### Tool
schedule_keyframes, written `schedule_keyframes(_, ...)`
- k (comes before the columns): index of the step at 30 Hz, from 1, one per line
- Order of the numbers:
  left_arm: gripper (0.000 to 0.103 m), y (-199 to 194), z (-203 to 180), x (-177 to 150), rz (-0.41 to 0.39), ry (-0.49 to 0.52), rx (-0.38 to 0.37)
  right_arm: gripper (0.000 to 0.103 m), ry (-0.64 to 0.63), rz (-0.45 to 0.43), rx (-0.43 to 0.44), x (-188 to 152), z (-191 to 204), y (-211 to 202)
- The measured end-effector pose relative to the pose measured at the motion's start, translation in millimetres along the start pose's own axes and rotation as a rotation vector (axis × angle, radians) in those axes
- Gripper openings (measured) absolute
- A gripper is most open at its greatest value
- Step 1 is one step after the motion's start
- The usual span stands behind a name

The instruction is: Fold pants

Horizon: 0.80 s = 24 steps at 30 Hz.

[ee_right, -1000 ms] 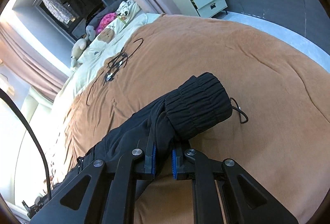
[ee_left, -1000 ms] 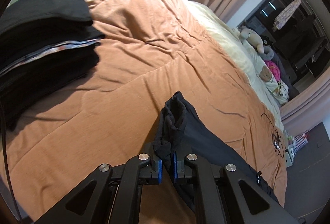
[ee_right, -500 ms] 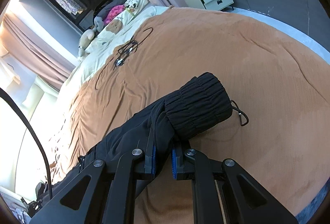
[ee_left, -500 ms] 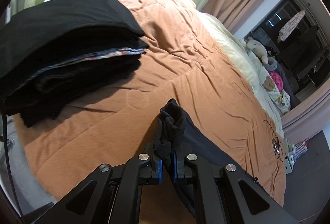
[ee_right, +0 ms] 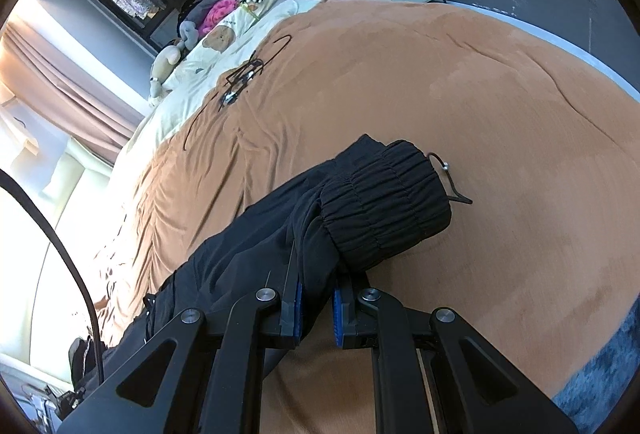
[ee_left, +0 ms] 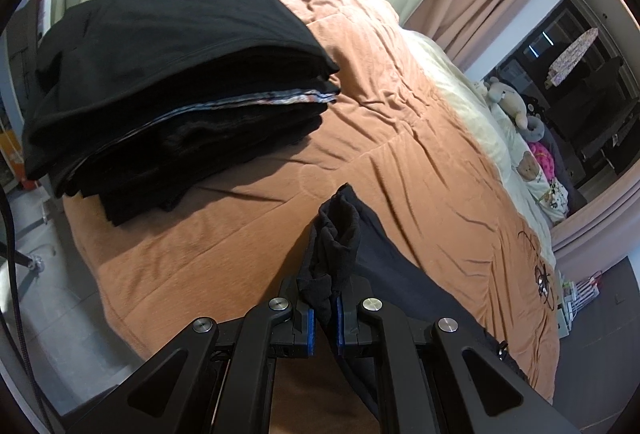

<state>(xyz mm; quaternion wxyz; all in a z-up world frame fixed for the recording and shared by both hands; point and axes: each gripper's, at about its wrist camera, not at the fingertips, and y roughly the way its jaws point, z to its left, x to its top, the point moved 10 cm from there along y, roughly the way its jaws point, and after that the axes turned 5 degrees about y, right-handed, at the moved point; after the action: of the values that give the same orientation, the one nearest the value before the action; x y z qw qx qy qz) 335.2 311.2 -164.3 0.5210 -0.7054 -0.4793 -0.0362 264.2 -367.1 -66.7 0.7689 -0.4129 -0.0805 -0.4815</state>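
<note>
Left wrist only: folded clothes stack (ee_left: 176, 86)

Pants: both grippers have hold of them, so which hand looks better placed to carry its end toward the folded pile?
Probably left. The left gripper pinches the pants with the folded pile just ahead; the right wrist view shows only bare blanket.

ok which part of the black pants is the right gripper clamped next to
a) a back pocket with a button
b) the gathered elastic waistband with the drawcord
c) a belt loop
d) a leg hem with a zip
b: in the right wrist view the right gripper is shut on the black pants just below the gathered elastic waistband, and the drawcord trails from it onto the brown bedspread.
</note>
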Motion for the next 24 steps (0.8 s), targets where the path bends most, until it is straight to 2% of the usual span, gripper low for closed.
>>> schedule_keyframes(6,0.008,6,22,-17,0.031,-0.016,0.009,0.008,0.033,0.009,-0.03,-8,-12,1)
schedule_keyframes(13,0.011,37,51,-61,0.19,-0.091,0.02,0.013,0.077,0.104,-0.075,-17,-23,17)
schedule_keyframes(18,0.032,39,59,-72,0.199,-0.109,0.026,0.016,0.088,0.123,-0.063,-13,-26,20)
schedule_keyframes(24,0.032,41,60,-75,0.201,-0.11,0.042,0.011,0.09,0.079,-0.062,-7,-32,19)
